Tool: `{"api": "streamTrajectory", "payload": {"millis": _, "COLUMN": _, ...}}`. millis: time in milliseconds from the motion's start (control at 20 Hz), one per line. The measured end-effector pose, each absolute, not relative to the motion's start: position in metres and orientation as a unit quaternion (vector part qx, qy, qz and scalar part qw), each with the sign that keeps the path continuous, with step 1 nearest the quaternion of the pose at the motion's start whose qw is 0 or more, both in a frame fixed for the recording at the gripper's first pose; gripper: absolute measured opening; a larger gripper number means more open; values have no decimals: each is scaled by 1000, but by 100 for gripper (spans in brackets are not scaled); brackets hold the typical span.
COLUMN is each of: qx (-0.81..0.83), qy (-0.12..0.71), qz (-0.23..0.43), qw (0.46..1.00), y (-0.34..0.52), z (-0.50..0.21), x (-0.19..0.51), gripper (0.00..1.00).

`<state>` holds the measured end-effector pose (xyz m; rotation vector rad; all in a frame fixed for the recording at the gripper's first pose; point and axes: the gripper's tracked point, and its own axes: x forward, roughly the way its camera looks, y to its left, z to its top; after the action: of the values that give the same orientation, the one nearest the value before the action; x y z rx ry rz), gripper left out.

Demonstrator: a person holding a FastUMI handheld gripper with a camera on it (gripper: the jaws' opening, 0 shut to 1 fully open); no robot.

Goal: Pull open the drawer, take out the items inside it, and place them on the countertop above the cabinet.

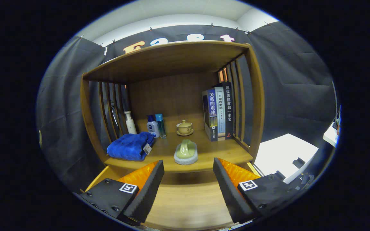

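My gripper (188, 166) is spread wide, holding nothing; beyond it the open wooden shelf cabinet (210, 152) holds a folded blue towel (130, 147), a lidded ceramic cup (185, 127) and upright books (218, 112)

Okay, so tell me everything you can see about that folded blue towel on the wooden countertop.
The folded blue towel looks like soft, plush cloth, bundled into a thick, rounded pile. A small pale tag hangs at its right end. It lies on the wooden countertop near the front edge, beside the slatted side of the shelf, in front of the white pump bottle. It sits beyond the open gripper, untouched.
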<state>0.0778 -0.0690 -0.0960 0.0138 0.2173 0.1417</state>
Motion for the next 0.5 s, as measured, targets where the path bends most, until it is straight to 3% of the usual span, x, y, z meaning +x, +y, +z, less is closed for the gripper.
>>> {"api": "streamTrajectory", "payload": {"millis": 500, "qx": 33, "qy": 77, "qz": 48, "qw": 995, "y": -109, "z": -128, "x": 5, "gripper": 98}}
